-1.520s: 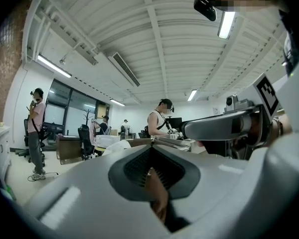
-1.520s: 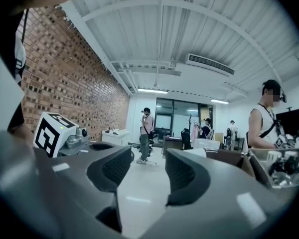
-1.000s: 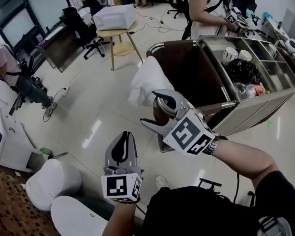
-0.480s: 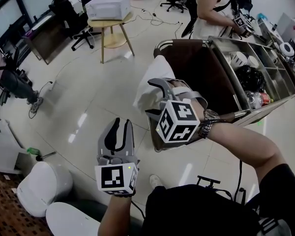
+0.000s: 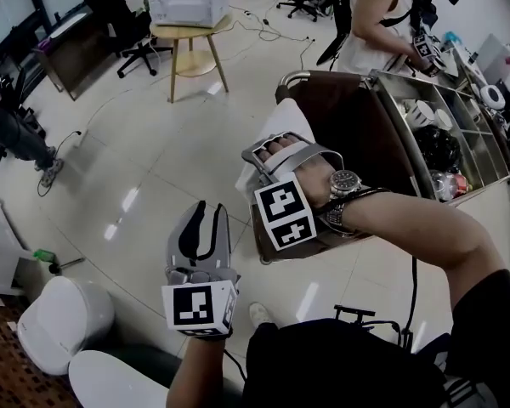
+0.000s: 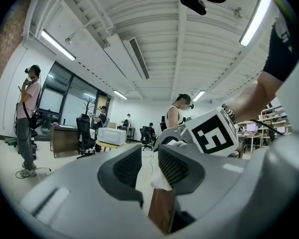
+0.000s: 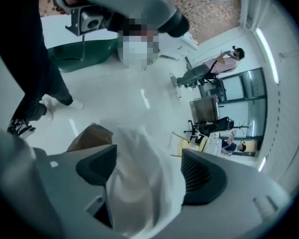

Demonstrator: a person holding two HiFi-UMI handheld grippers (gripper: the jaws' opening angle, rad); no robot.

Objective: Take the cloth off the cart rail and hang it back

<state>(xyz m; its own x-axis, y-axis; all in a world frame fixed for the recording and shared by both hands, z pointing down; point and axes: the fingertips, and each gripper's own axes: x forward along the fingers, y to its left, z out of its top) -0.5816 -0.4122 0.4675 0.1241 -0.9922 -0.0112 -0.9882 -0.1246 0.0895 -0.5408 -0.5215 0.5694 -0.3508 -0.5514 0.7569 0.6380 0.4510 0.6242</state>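
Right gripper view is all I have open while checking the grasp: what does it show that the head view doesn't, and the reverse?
Only the right gripper view: the right gripper's jaws wide apart, just opened further, with the cloth loose between them, not pinched. Only the head view: the left gripper held lower, and the cart's steel bins. Both: the white cloth hanging at the brown cart end.

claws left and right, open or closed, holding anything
Left claw: open, empty.
Right claw: open, jaws have just been opening; white fabric cloth sits between them, not gripped.
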